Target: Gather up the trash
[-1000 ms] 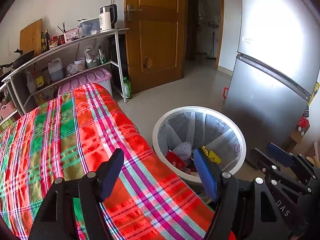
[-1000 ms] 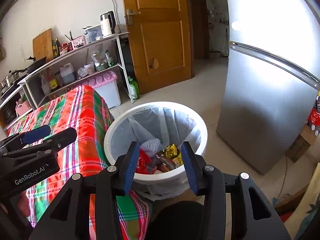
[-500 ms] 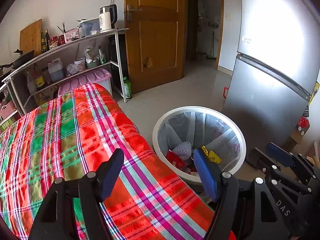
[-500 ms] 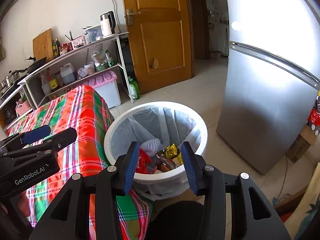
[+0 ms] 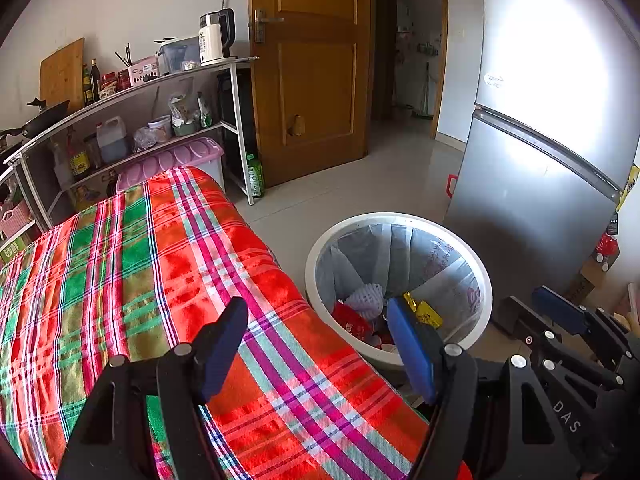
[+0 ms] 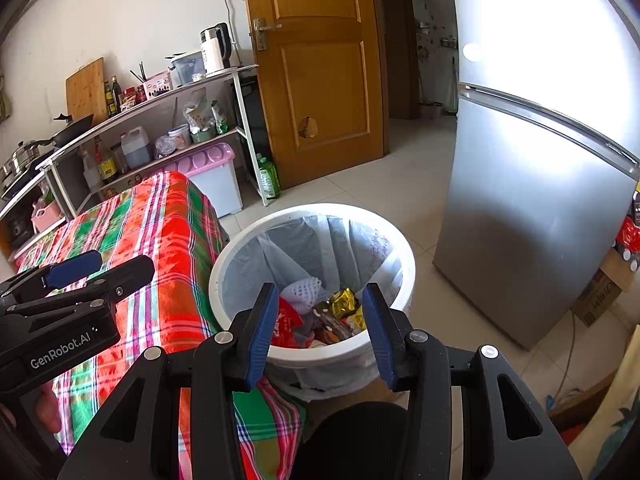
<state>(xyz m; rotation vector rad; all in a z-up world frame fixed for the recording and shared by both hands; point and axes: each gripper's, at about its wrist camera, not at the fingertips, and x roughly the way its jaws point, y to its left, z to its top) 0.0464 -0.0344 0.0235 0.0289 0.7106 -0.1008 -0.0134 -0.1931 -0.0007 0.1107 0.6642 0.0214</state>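
Observation:
A white bin (image 6: 240,240) lined with a grey bag stands on the floor beside the table; I see the same bin (image 5: 476,264) in the left wrist view. Inside lie a red wrapper (image 6: 286,326), a white foam net (image 6: 306,292) and a gold wrapper (image 6: 344,300). My right gripper (image 6: 320,322) hangs open over the bin's near rim with nothing between its blue pads. My left gripper (image 5: 318,344) is open above the plaid tablecloth (image 5: 140,280), holding nothing. No trash shows on the cloth.
A grey fridge (image 6: 540,200) stands right of the bin. A wooden door (image 6: 320,72) and a cluttered shelf rack (image 6: 160,120) with a kettle (image 6: 214,48) line the back wall. A pink-lidded box (image 6: 212,168) sits under the rack. A cardboard box (image 6: 600,292) lies at the fridge's foot.

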